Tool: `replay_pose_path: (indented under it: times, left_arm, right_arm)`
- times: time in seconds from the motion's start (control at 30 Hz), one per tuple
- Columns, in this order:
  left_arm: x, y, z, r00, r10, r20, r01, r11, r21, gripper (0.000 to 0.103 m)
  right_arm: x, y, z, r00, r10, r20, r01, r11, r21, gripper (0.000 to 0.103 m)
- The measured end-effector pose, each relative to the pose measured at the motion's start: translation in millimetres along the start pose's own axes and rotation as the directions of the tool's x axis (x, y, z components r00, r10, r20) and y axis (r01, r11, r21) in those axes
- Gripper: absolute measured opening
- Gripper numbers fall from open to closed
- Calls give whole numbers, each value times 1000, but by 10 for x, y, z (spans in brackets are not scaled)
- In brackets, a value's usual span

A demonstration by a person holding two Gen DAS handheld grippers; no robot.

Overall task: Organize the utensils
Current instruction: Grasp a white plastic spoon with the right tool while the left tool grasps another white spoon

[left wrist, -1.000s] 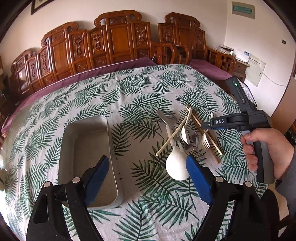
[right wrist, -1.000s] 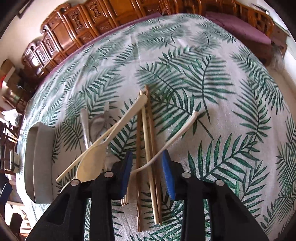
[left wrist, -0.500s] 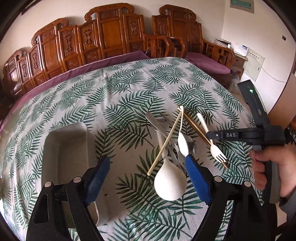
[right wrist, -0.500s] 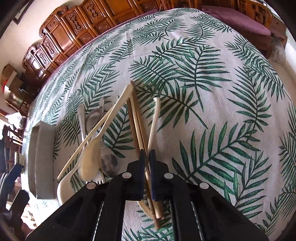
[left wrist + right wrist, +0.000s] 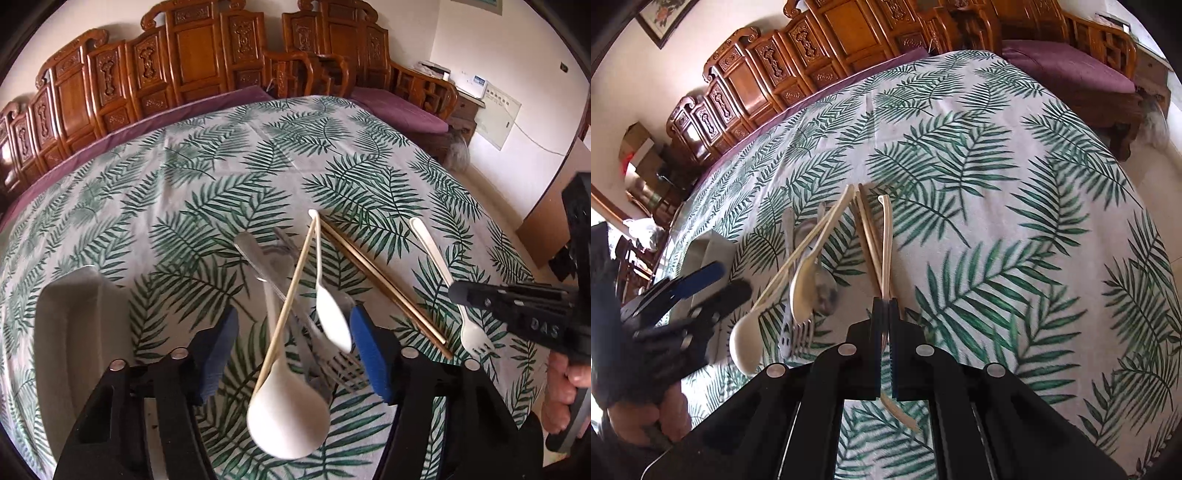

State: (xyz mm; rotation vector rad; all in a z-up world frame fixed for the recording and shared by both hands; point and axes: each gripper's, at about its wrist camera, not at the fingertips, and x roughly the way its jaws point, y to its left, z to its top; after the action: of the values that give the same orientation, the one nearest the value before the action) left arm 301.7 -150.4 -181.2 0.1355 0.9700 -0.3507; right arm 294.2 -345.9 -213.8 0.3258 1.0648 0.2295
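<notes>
A pile of utensils lies on the leaf-print tablecloth: a big white ladle spoon [image 5: 288, 417], a small white spoon [image 5: 330, 317], a loose chopstick [image 5: 291, 295], a chopstick pair [image 5: 384, 284] and metal cutlery [image 5: 266, 258]. My right gripper [image 5: 885, 306] is shut on a white plastic fork [image 5: 886, 236] and holds it above the table; it also shows in the left wrist view [image 5: 460, 293] with the fork [image 5: 436, 251]. My left gripper [image 5: 291, 350] is open over the pile, its blue pads either side of the spoons.
A grey rectangular tray [image 5: 70, 350] sits on the table left of the pile; it also shows in the right wrist view [image 5: 709, 247]. Carved wooden chairs [image 5: 207, 59] line the far side. The table edge drops off at the right.
My right gripper closed on the white fork and lifted it clear of the chopsticks. My left gripper moved right and forward, from beside the tray to over the pile.
</notes>
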Motion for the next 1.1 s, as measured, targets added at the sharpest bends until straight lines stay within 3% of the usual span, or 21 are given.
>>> replay_pose_path:
  times: [0.17,0.47,0.8,1.03,1.1]
  left_arm:
    - [225,-57,88,999,-12,-30,12,1000,8,39]
    - [531,-148,288,996,-29,-85,31,999,26,23]
    - [760,-171,368,987,-19,-157,25,999,34,23]
    - [770,-202,355,988,-4,-152,13,998,58,3]
    - [714,-210,362,989,-1,-147,9,999,54,3]
  right_arm:
    - [2,-118,-45,1000,-5,7,5,1000,-9,4]
    - [21,-251,-40,1000,-11,1,11,1000,-6,4]
    - [27,-334,-55,1000,2,-6,-2,1000,26,4]
    - [13,-320,-47,1000,11,-3,-11,1000,25,4]
    - [14,-310,-46,1000,11,-3,-10,1000,22,4]
